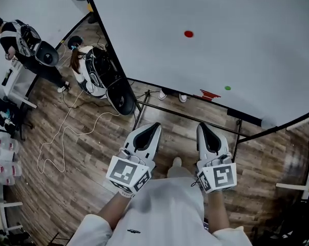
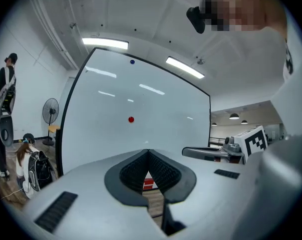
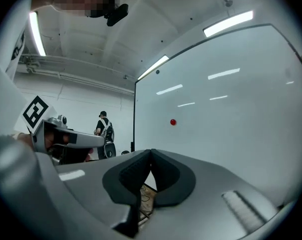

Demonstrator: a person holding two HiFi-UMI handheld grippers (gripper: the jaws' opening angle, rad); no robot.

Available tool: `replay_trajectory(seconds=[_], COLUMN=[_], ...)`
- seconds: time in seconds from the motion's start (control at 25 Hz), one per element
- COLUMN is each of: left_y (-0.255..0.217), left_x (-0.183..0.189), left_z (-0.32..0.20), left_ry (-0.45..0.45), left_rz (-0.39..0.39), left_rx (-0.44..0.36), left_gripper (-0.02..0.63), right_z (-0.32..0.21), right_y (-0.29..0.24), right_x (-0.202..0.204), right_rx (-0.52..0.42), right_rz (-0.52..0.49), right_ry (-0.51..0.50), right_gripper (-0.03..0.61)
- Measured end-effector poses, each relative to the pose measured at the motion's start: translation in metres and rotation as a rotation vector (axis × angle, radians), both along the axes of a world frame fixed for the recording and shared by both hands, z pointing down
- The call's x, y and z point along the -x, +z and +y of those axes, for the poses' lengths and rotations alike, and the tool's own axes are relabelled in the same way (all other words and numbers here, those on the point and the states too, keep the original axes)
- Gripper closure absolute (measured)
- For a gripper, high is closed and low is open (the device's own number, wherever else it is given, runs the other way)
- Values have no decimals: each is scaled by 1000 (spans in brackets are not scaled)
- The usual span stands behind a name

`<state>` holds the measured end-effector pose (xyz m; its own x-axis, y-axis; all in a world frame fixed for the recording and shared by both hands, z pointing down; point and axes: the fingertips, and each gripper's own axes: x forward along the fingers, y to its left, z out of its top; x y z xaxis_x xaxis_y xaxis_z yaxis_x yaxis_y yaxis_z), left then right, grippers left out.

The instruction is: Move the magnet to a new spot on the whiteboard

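Observation:
A small round red magnet [image 1: 188,34] sticks to the big whiteboard [image 1: 256,50] ahead of me; it also shows as the red magnet [image 2: 131,119] in the left gripper view and the red magnet [image 3: 173,122] in the right gripper view. My left gripper [image 1: 155,126] and right gripper [image 1: 201,126] are held side by side, well short of the board, pointing at it. The left gripper [image 2: 148,152] is shut with its pads touching and nothing between them. The right gripper [image 3: 151,152] is likewise shut and empty. A green magnet [image 1: 227,88] sits lower on the board, a blue magnet [image 2: 132,61] near its top.
The board's black stand [image 1: 195,118] crosses the wooden floor just ahead of the grippers. A red eraser [image 1: 210,94] lies on its ledge. A crouching person [image 1: 85,68] and a standing person [image 1: 18,42] are to the left, with a loose cable [image 1: 67,132] and a fan [image 2: 49,115].

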<state>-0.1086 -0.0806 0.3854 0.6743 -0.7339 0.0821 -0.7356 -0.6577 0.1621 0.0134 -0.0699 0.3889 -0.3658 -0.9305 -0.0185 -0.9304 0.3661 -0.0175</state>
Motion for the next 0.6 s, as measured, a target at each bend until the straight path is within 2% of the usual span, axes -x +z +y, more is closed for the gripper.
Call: replay_trajectory(seconds=[0.28,0.44,0.6], left_y=[-6,-1,-7], left_x=[-52,-66,-74], left_z=[-64,-80,-90], left_ry=[-34,-36,-26], left_rz=[-10,-1,-22], left_rx=[-15,6,-13], left_gripper=[607,607,607], right_z=[-73,-89,-97], right_y=[-15,-9,-7], right_x=[-38,-51,-56], right_rx=[-41,-22,-20], right_rz=[5,-16,-37], right_ry=[-80,-83,-85], right_gripper=[568,568,568])
